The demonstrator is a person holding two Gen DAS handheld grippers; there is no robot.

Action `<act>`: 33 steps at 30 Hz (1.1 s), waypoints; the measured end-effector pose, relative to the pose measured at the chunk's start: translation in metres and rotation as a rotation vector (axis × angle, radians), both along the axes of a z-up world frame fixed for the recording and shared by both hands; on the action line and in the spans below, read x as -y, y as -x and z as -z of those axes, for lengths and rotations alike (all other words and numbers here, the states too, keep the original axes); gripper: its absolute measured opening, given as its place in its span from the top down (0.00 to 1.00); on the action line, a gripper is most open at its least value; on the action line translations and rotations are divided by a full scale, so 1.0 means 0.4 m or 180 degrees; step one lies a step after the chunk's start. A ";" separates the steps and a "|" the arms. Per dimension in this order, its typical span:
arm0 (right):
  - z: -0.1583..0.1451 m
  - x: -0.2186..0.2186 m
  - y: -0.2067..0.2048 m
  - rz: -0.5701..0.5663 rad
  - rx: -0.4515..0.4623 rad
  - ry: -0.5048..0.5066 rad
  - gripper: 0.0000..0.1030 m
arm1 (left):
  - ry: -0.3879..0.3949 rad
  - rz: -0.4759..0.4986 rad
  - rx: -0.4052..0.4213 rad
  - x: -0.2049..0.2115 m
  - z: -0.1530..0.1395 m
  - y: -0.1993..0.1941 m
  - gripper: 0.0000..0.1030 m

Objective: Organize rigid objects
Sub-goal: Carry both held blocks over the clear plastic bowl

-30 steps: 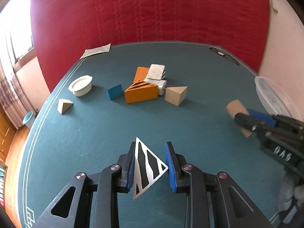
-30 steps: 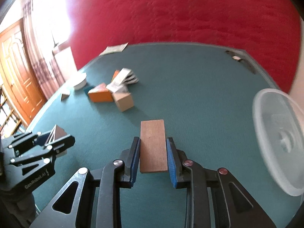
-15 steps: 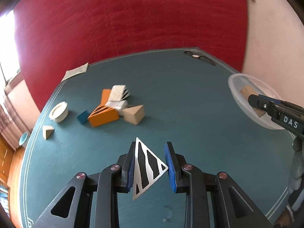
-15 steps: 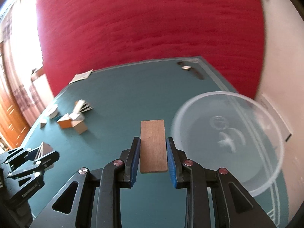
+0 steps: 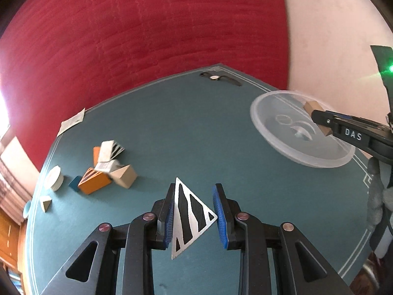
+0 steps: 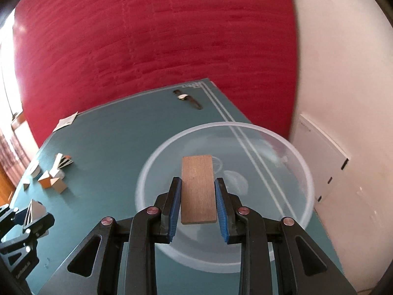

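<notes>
The right gripper (image 6: 197,198) is gripping a flat wooden block (image 6: 198,189) over the clear bowl (image 6: 304,172) near the table's (image 6: 118,137) right edge; the left gripper (image 5: 194,217) is clamping a striped triangular piece (image 5: 190,215) above mid-table, loose blocks (image 5: 108,172) lying leftward
</notes>
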State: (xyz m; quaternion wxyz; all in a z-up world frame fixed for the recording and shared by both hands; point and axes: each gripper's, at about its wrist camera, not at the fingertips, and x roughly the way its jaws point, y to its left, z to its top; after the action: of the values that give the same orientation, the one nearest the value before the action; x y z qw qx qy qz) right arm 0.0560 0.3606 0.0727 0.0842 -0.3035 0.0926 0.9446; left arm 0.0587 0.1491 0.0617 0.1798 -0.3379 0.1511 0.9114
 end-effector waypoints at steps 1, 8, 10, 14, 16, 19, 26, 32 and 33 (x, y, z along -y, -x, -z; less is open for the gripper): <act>0.002 -0.007 0.001 0.0020 0.0005 0.0004 0.73 | 0.0011 0.0023 -0.0005 -0.010 0.000 0.000 0.71; 0.021 -0.048 -0.003 0.0141 0.0055 0.0021 0.73 | 0.0067 0.0140 -0.0055 -0.067 -0.008 0.000 0.71; 0.026 -0.060 -0.004 0.0171 0.0068 0.0039 0.73 | 0.0091 0.0175 -0.0073 -0.081 -0.010 0.001 0.71; 0.034 -0.080 -0.006 0.0217 0.0082 0.0068 0.73 | 0.0131 0.0228 -0.0094 -0.107 -0.012 0.009 0.71; 0.036 -0.086 -0.007 0.0236 0.0084 0.0080 0.73 | 0.0147 0.0252 -0.0112 -0.121 -0.014 0.011 0.71; 0.038 -0.093 -0.007 0.0256 0.0083 0.0076 0.73 | 0.0166 0.0291 -0.0135 -0.140 -0.017 0.013 0.71; 0.038 -0.105 -0.013 0.0292 0.0069 0.0071 0.73 | 0.0195 0.0395 -0.0187 -0.187 -0.025 0.014 0.71; 0.042 -0.110 -0.015 0.0307 0.0093 0.0090 0.73 | 0.0147 0.0497 -0.0222 -0.226 -0.034 0.037 0.71; 0.042 -0.111 -0.015 0.0312 0.0096 0.0093 0.73 | 0.0105 0.0513 -0.0203 -0.230 -0.037 0.046 0.71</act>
State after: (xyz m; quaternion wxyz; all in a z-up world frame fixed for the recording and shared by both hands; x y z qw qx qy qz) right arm 0.0621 0.4050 0.0558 0.1273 -0.3139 0.1198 0.9332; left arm 0.0401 0.2413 0.0764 0.2420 -0.2983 0.1985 0.9017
